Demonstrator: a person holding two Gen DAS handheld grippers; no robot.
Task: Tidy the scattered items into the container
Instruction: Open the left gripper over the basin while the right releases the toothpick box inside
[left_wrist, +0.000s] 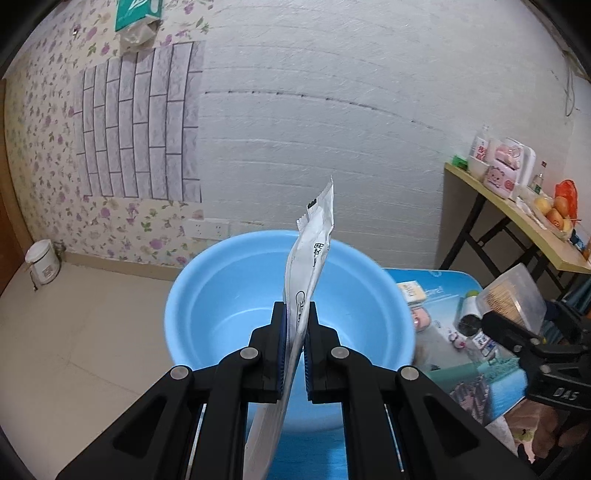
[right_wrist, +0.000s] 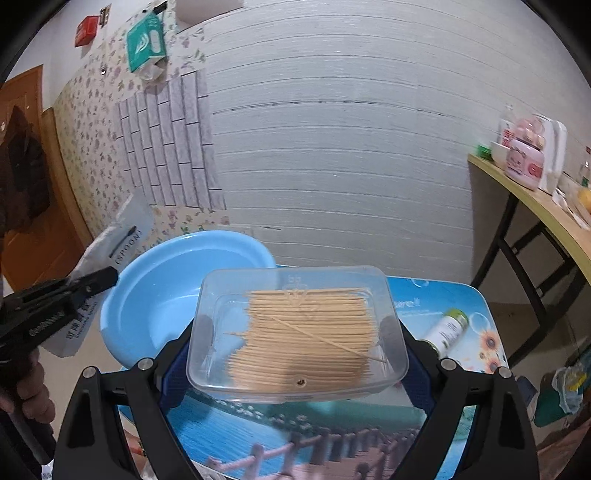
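Observation:
My left gripper (left_wrist: 295, 325) is shut on a white spoon packet (left_wrist: 314, 243), held upright above the near rim of the empty light-blue basin (left_wrist: 229, 295). My right gripper (right_wrist: 295, 354) is shut on a clear plastic box of toothpicks (right_wrist: 299, 328), held above the table to the right of the basin (right_wrist: 155, 291). In the right wrist view the left gripper (right_wrist: 74, 291) and its packet (right_wrist: 122, 236) show at the basin's left. In the left wrist view the right gripper (left_wrist: 517, 328) and the box (left_wrist: 513, 295) show at the right.
On the picture-printed table (right_wrist: 461, 295) lie a small green-capped bottle (right_wrist: 448, 328), a yellow packet (left_wrist: 412, 290), a pink item (left_wrist: 421, 319) and a small roller bottle (left_wrist: 469, 317). A folding side table (left_wrist: 517, 210) with jars and fruit stands at the right wall.

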